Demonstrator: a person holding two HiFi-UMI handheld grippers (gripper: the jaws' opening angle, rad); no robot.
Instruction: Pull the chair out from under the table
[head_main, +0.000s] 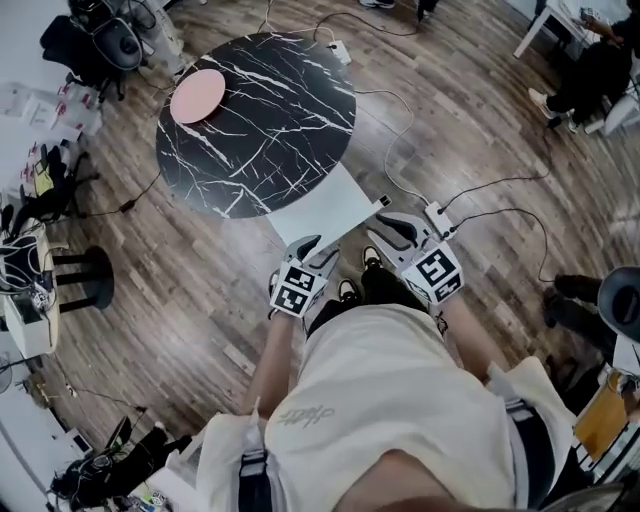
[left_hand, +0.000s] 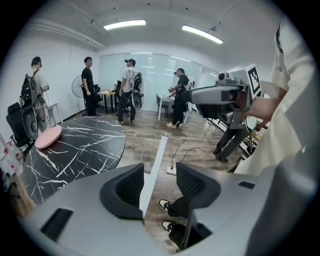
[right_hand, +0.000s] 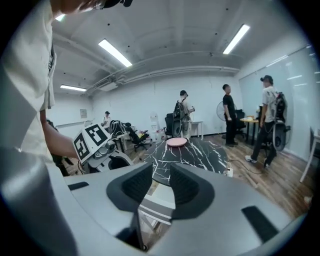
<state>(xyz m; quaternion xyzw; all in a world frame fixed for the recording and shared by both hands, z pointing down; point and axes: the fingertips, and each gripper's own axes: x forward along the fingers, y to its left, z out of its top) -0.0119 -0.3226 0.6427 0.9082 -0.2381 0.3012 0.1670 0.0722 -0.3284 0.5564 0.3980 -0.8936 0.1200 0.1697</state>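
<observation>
Left gripper (head_main: 316, 250): head view, beside right gripper (head_main: 381, 231), both at chair (head_main: 325, 200) tucked under table (head_main: 260, 130).
Left gripper view: jaws apart, straddling chair's thin edge.
Right gripper view: jaws apart, unclamped, chair below.
Risk: pulling before clamping; jaws would slip off.

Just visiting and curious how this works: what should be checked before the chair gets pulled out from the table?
1. Left gripper jaws apart: ok.
2. Chair, its white edge between the left jaws: ok, not clamped yet.
3. Right gripper jaws apart, chair ahead of them: ok.
4. Firm grip on the chair: not ok, neither gripper presses on it.
5. Floor behind the chair free: not ok, the person's shoes and a power strip lie close.
6. Pink plate far from the chair side of the table: ok.
</observation>
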